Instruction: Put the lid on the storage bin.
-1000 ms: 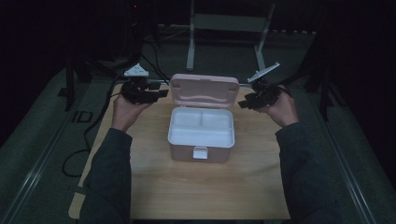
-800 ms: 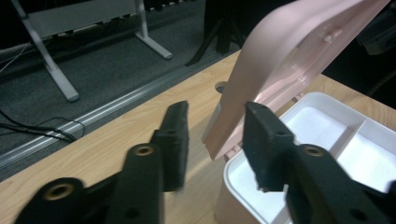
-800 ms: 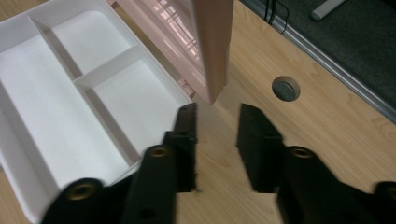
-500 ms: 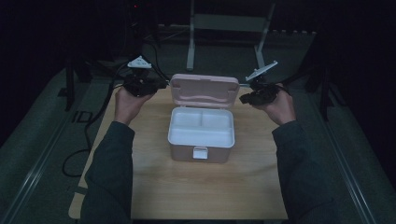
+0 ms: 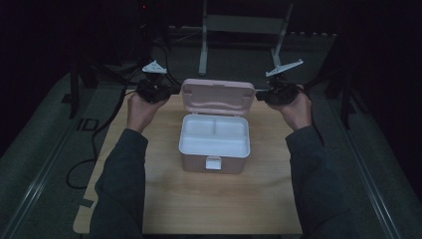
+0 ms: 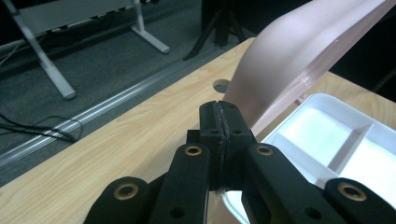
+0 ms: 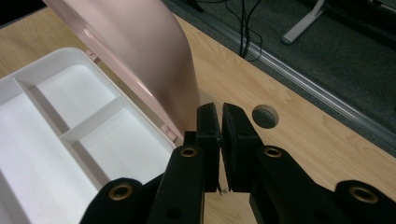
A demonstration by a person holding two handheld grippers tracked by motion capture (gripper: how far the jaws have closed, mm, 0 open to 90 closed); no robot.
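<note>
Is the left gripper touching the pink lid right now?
Cannot tell. In the left gripper view the left gripper is shut, its tips right beside the lid, overlapping its edge; neither contact nor gap shows plainly. The high view is too dark.

My light wooden table [image 5: 164, 199] carries one thing, a pink storage box [image 5: 215, 160] standing mid-table, lid [image 5: 217, 95] raised, its white divided tray [image 5: 215, 135] showing. A round cable hole [image 7: 265, 116] sits behind it.

Readable text: one mark, "ID" in pale letters | on: dark floor mat [image 5: 59, 144] left of the wooden surface [image 5: 164, 149] | high view | nothing else legible.
</note>
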